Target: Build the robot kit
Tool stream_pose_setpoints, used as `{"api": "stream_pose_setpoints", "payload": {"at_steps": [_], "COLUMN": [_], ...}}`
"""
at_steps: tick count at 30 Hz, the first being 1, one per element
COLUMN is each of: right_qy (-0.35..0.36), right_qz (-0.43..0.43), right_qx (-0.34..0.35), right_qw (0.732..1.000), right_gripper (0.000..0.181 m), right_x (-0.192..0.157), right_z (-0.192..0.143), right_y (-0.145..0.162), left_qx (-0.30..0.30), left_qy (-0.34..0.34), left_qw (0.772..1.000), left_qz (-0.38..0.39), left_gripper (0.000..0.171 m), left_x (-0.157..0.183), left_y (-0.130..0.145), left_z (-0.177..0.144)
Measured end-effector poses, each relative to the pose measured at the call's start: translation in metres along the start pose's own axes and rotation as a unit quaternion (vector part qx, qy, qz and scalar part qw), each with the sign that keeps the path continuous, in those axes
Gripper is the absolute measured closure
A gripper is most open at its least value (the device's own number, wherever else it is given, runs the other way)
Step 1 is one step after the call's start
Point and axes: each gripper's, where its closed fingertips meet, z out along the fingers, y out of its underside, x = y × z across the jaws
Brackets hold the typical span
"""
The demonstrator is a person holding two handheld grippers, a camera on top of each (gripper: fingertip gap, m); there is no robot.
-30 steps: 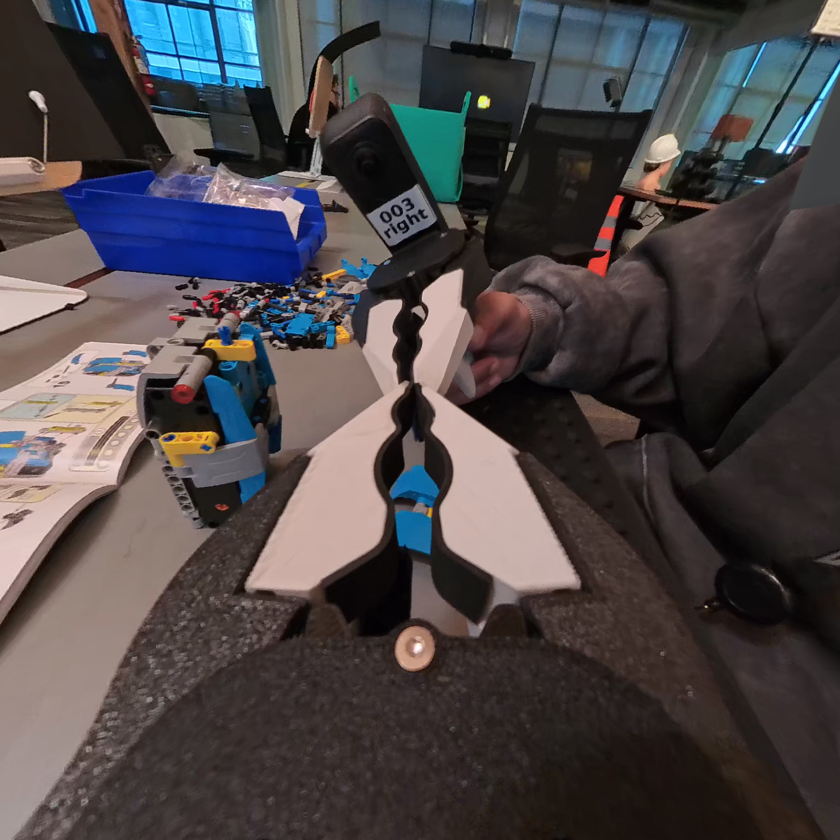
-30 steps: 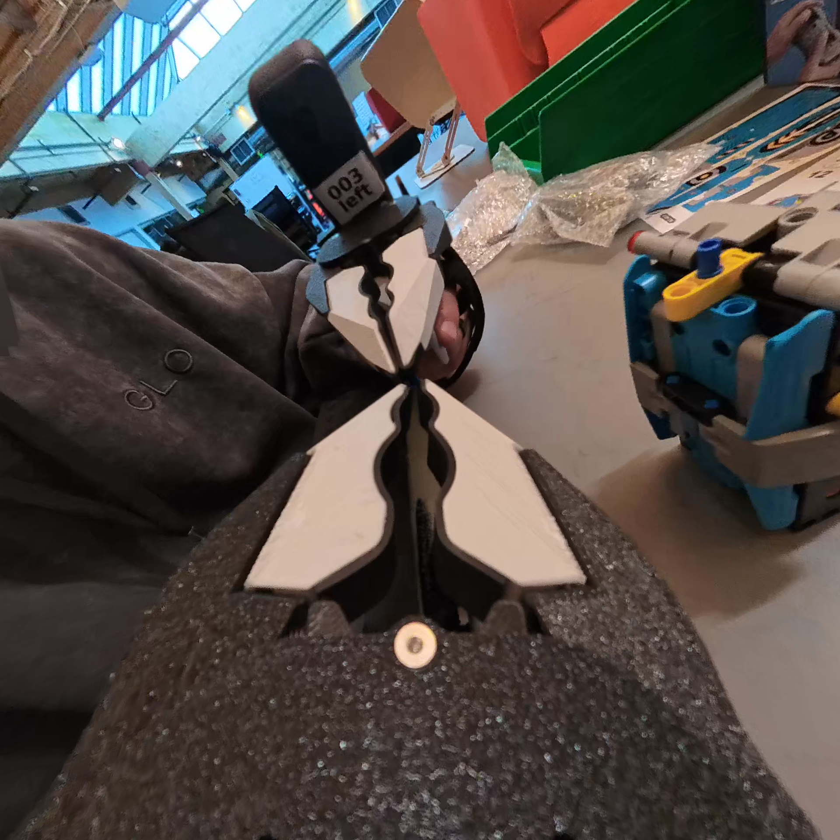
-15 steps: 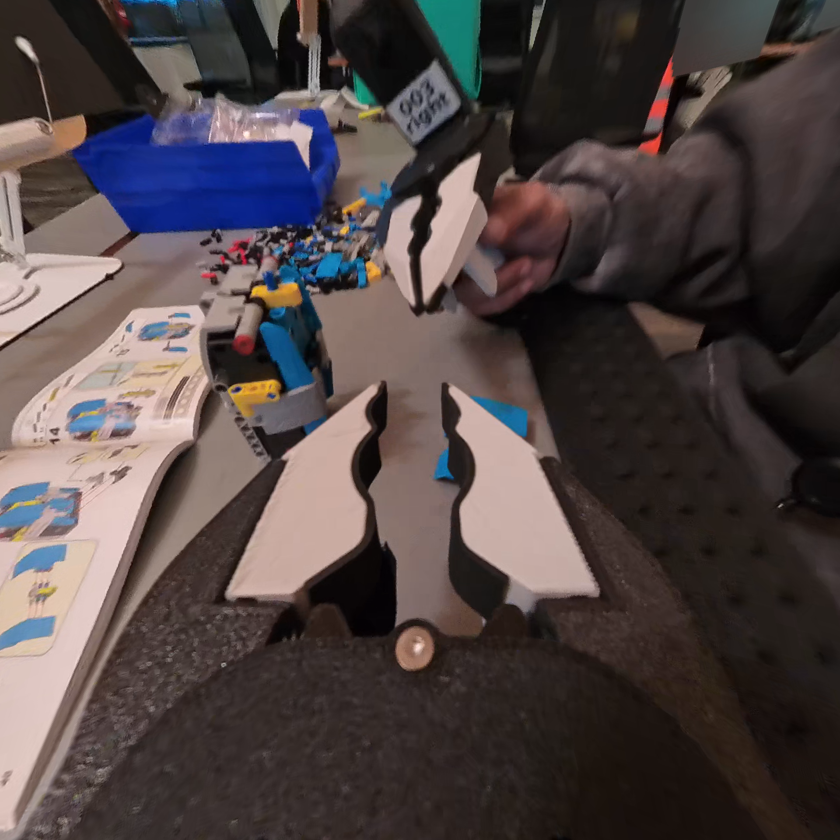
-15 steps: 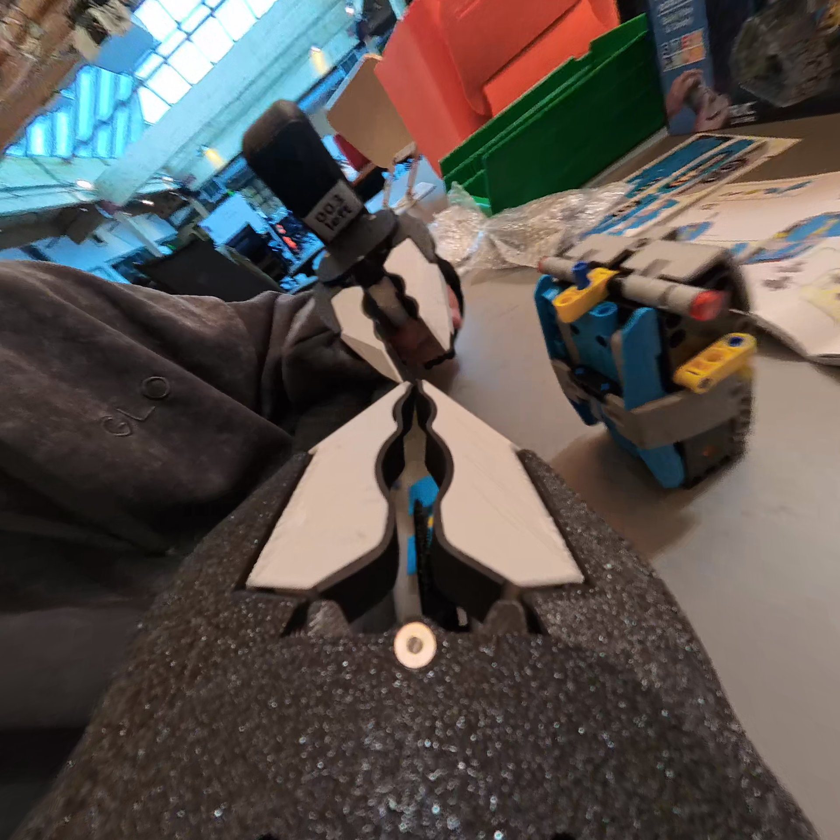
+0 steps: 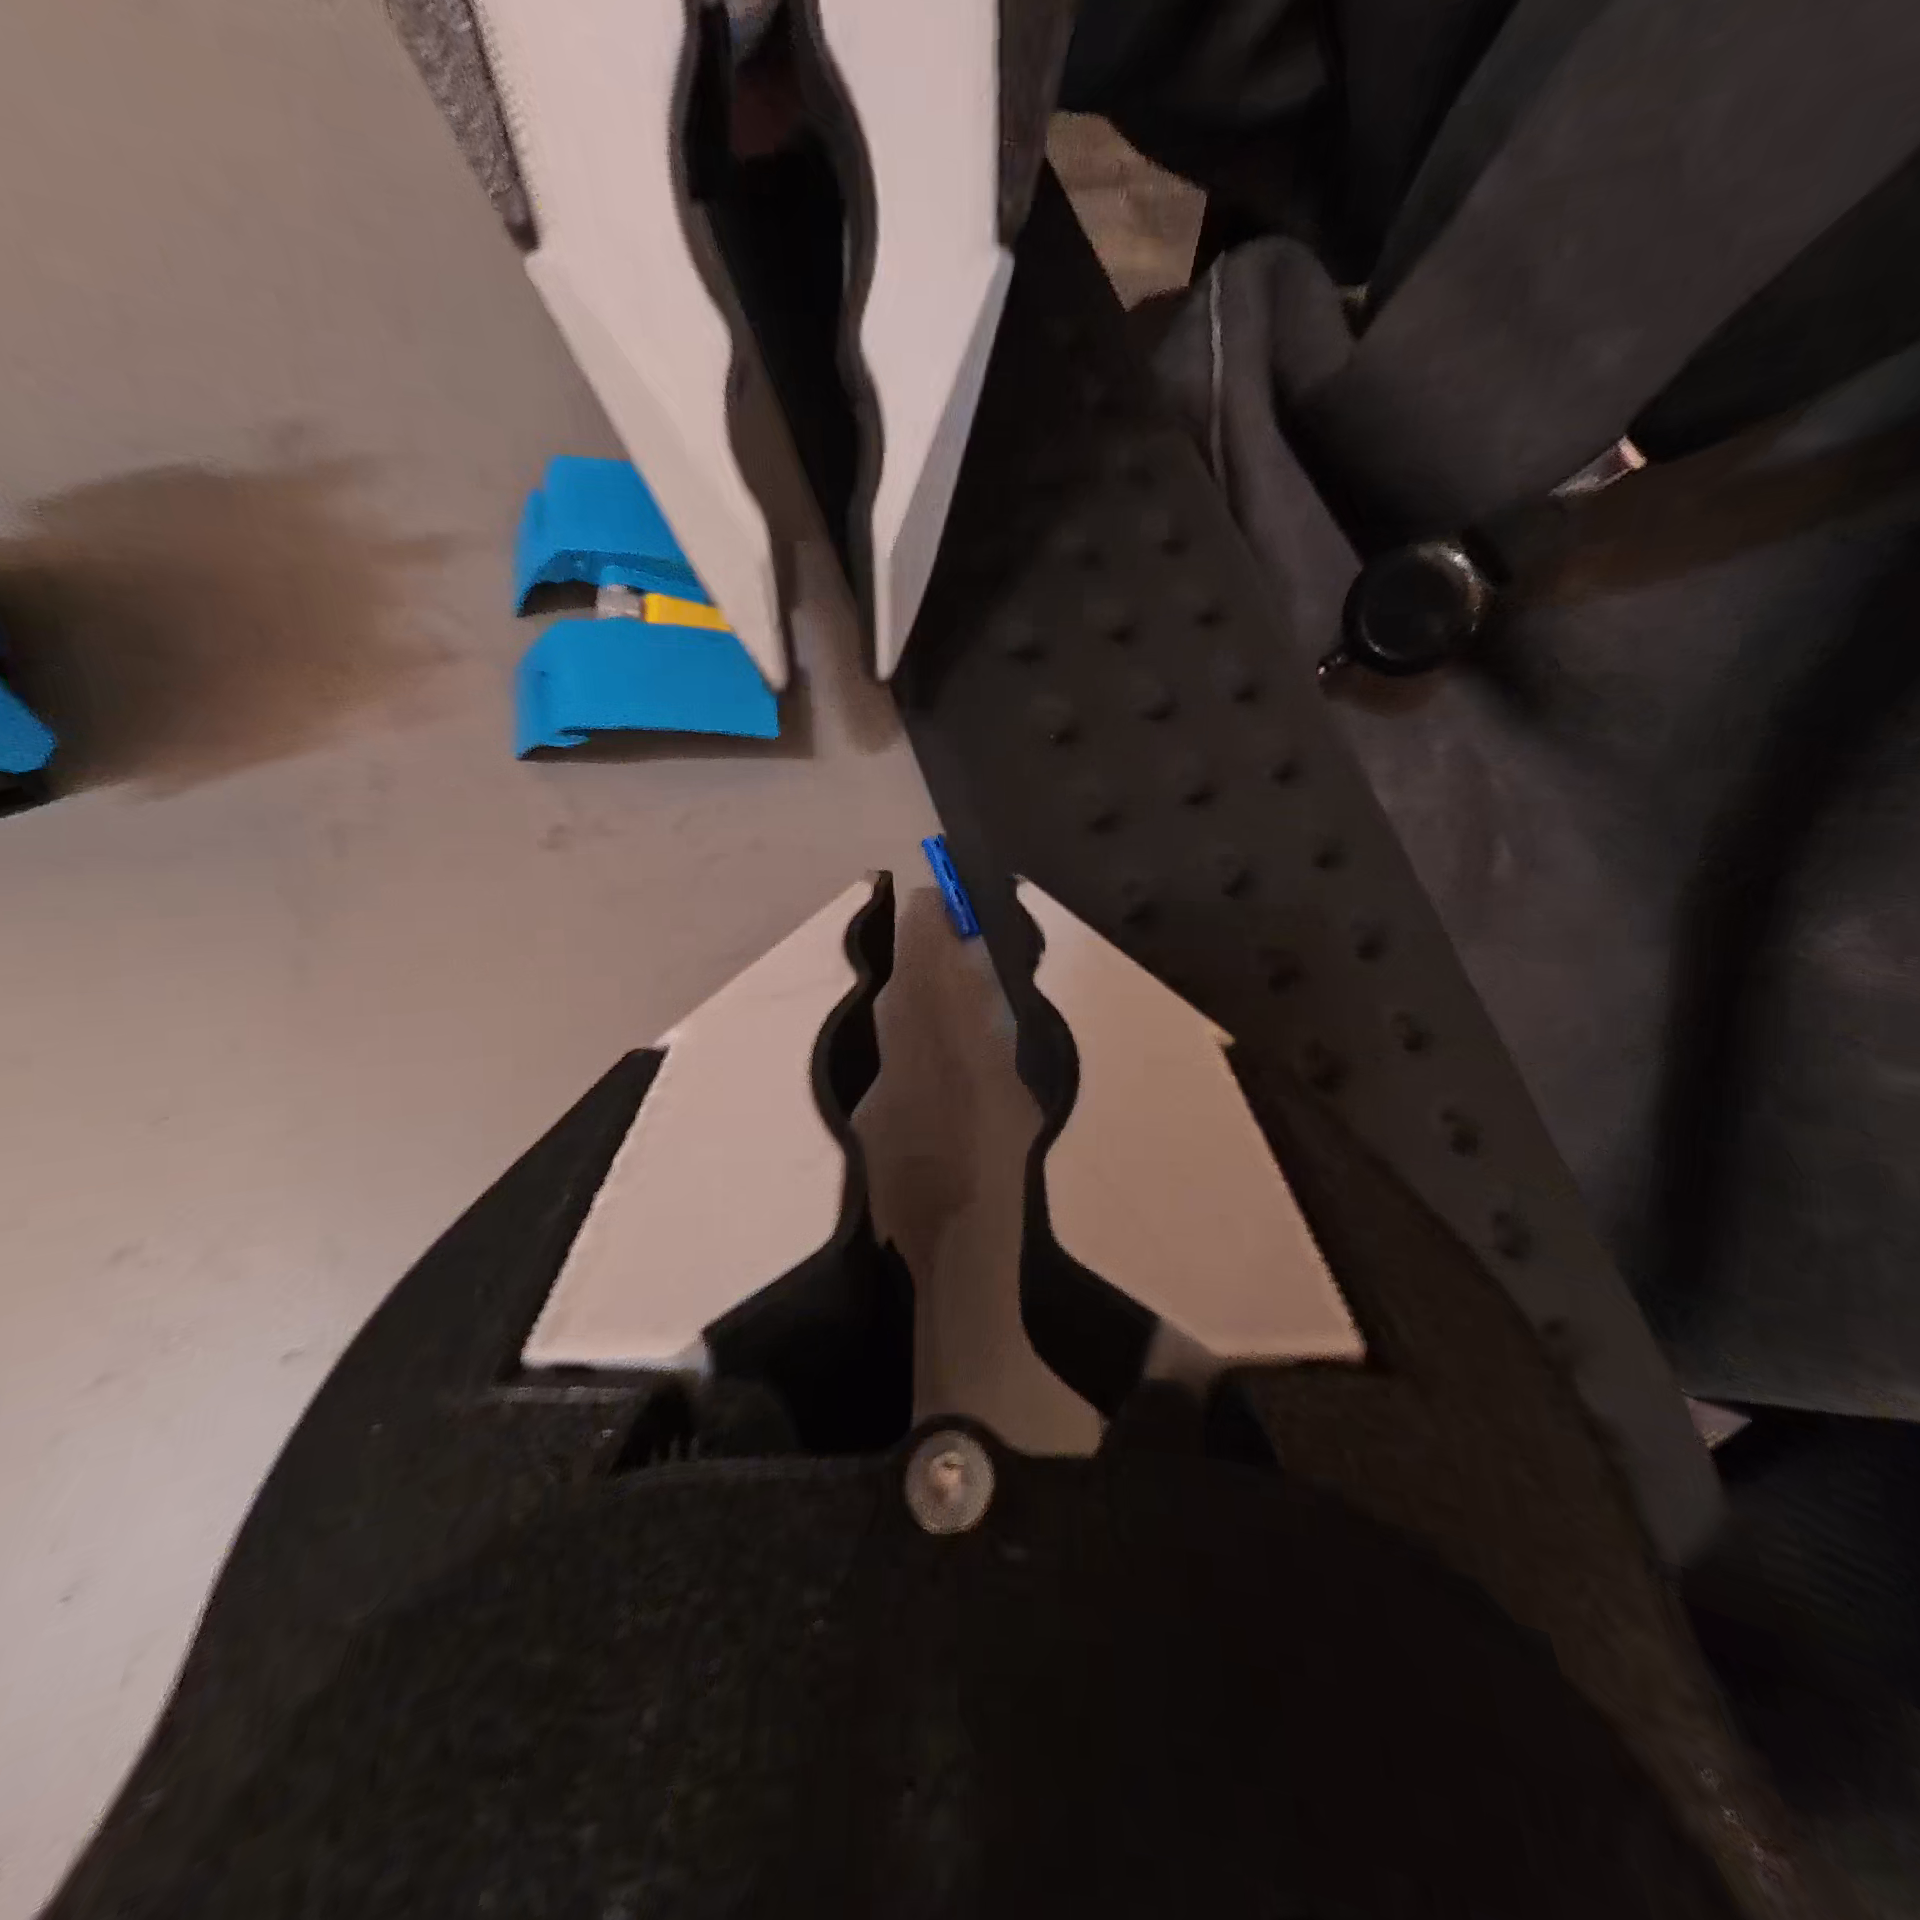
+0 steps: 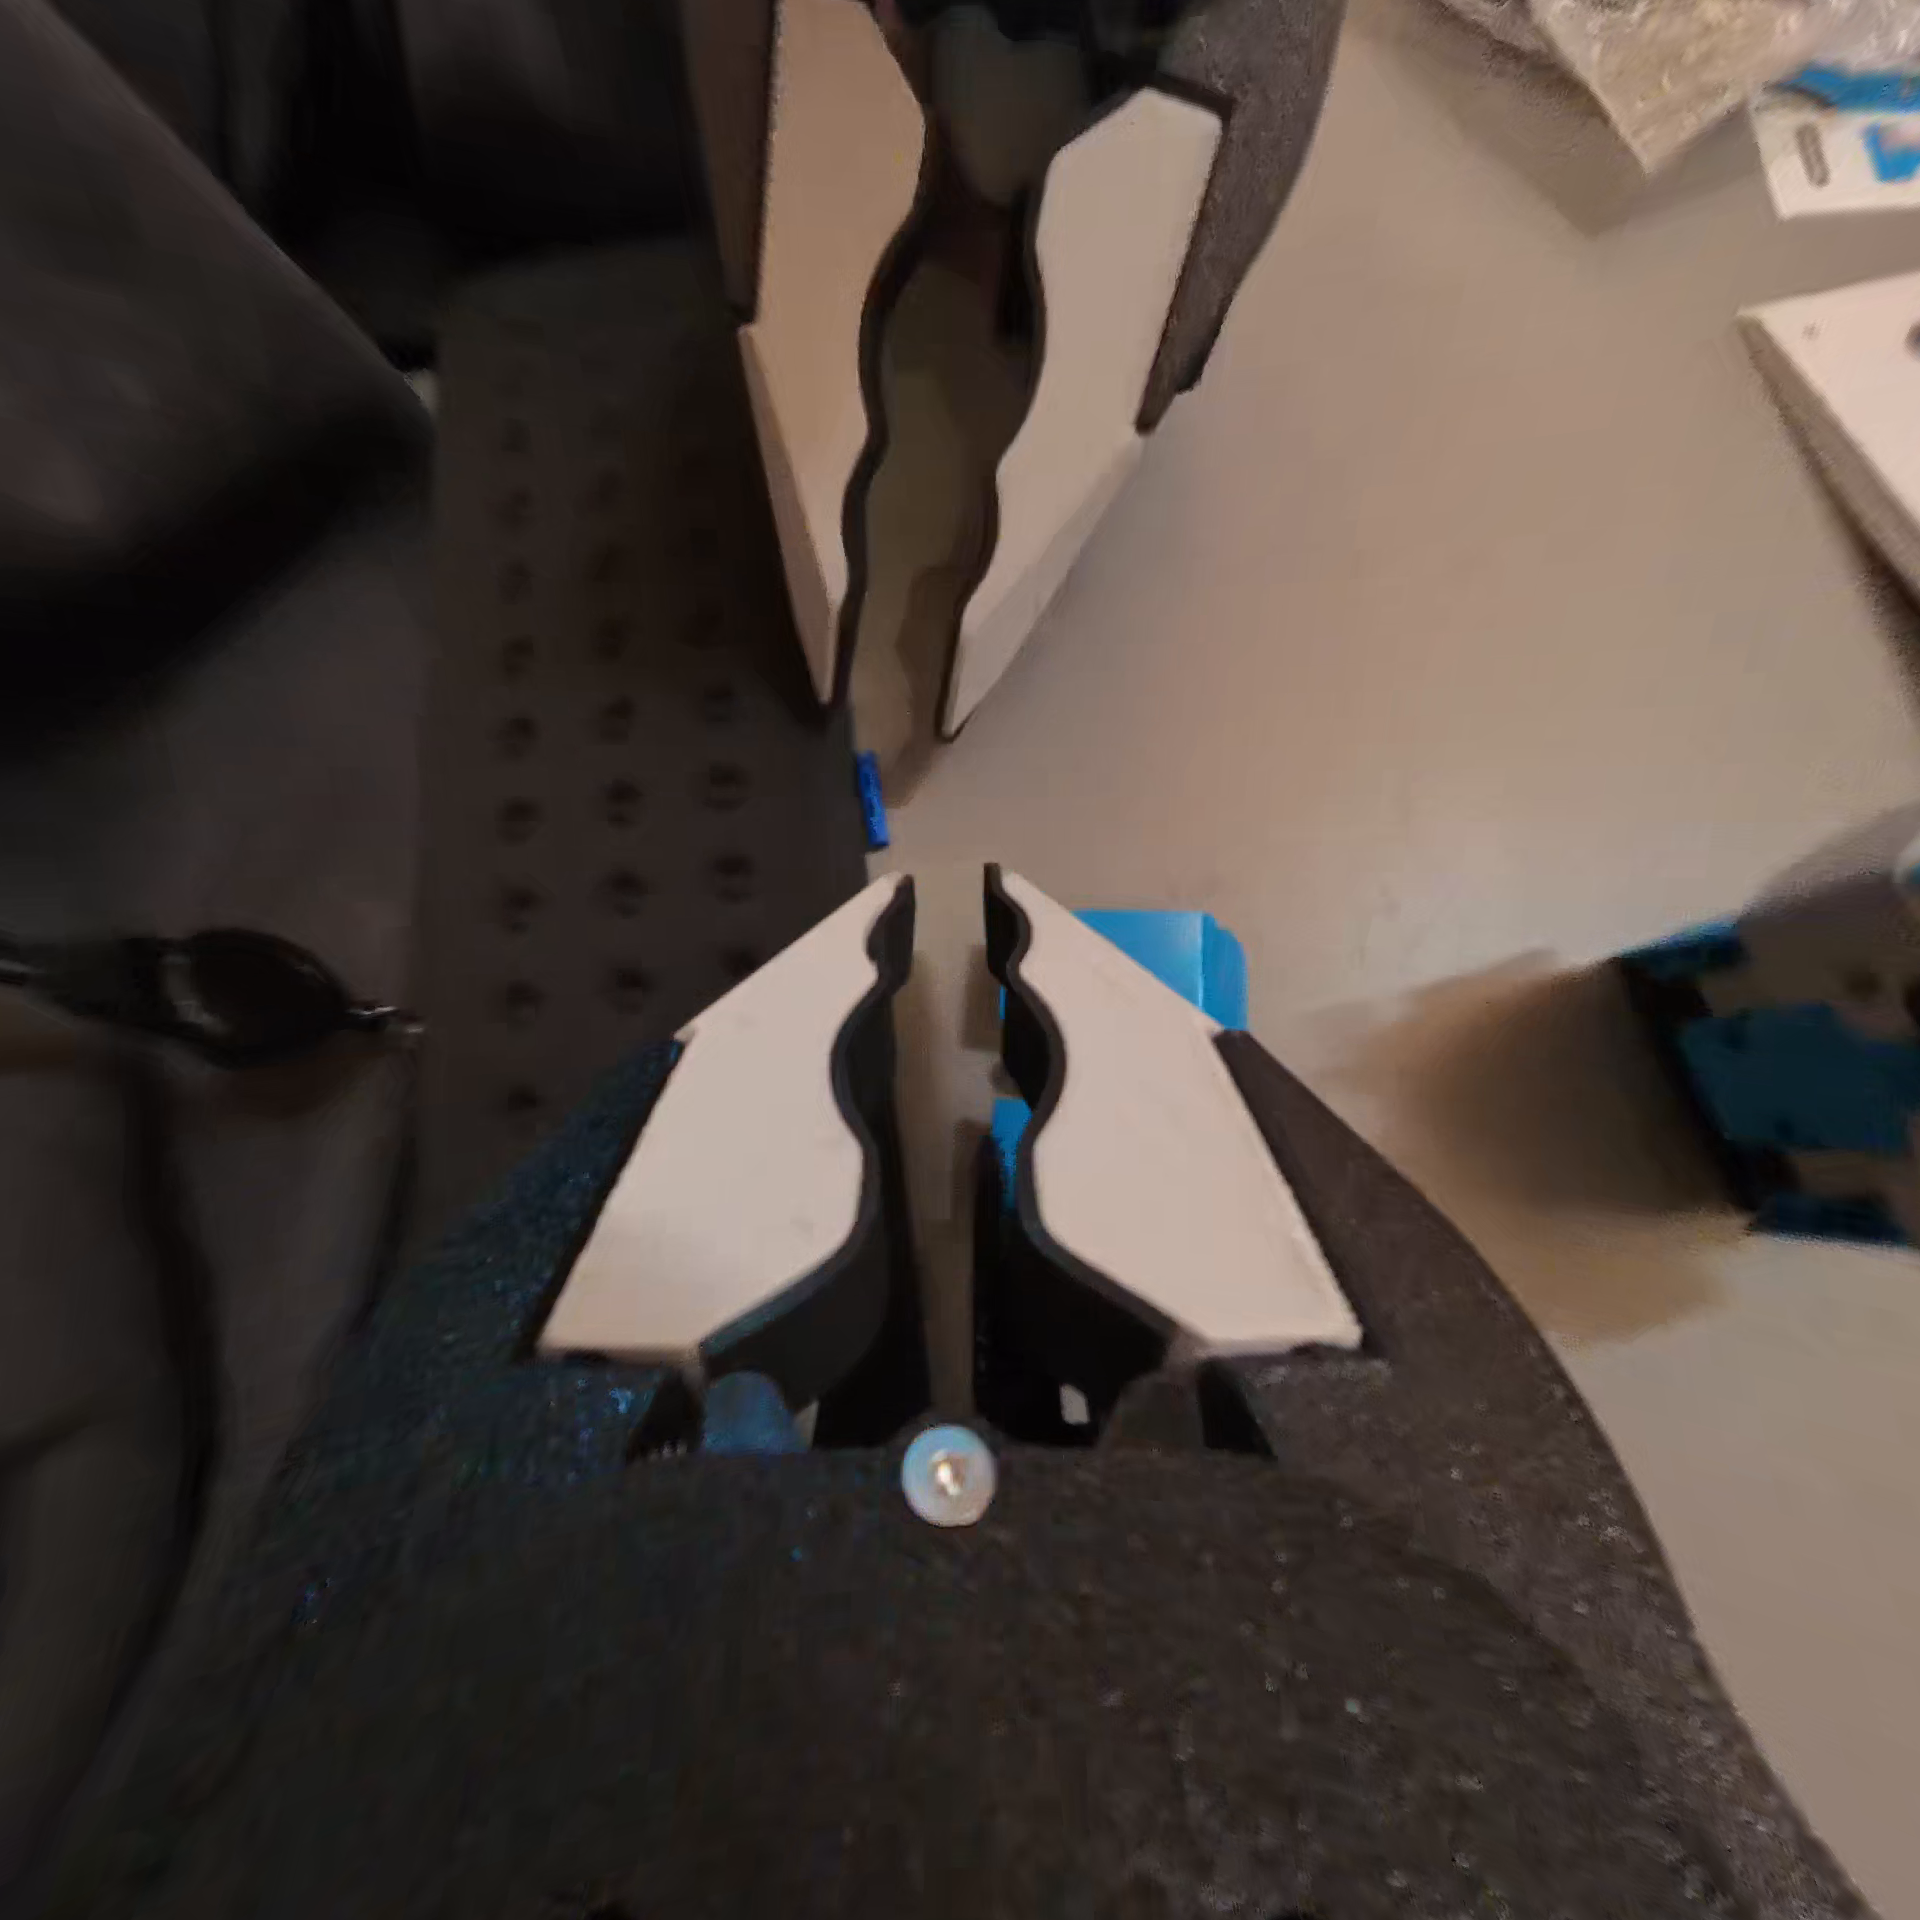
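Both grippers point down at the grey table (image 5: 312,1039), tip to tip. My left gripper (image 5: 951,883) is open and empty; it also shows at the top of the right wrist view (image 6: 891,717). A small dark blue pin (image 5: 951,902) lies on the table just past its tips, at the black edge; the right wrist view shows the pin too (image 6: 871,800). My right gripper (image 6: 948,878) is open by a narrow gap and empty. A light blue curved piece with a yellow part (image 5: 634,623) lies on the table beside and partly under the right gripper (image 5: 831,675).
A black perforated strip (image 5: 1195,779) runs along the table's front edge, with a person's dark clothing (image 5: 1662,935) beyond. A blue and grey brick model (image 6: 1818,1091) stands nearby. A booklet (image 6: 1849,416) and a clear plastic bag (image 6: 1662,83) lie farther off. The gap from one gripper's tips to the other's is roughly 5 cm.
My left gripper opened and let the light blue piece go onto the table. Both grippers tipped down close to the table. My right gripper opened a little.
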Motion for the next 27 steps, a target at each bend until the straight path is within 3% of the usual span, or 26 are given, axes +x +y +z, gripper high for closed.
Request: {"api": "stream_pose_setpoints", "payload": {"at_steps": [2,11,13,27], "right_qy": [0.022,0.057,0.055,0.050], "right_qz": [-0.031,0.024,0.027,0.015], "right_qx": [-0.002,0.094,0.096,0.105], "right_qw": [0.999,0.994,0.993,0.993], "right_gripper": [0.169,0.170,0.170,0.170], "right_x": [0.003,0.026,0.026,0.022], "right_z": [0.009,-0.013,-0.013,-0.011], "right_y": [-0.002,-0.016,-0.014,-0.014], "left_qx": [-0.012,-0.005,0.011,-0.009], "left_qy": [-0.006,-0.047,-0.017,-0.037], "left_qw": [1.000,0.999,1.000,0.998], "left_qz": [0.008,0.018,0.007,0.048], "left_gripper": [0.153,0.153,0.153,0.148], "left_x": [0.000,-0.012,-0.004,-0.008], "left_y": [0.002,-0.001,-0.006,0.005], "left_z": [0.007,0.010,0.009,0.001]}}
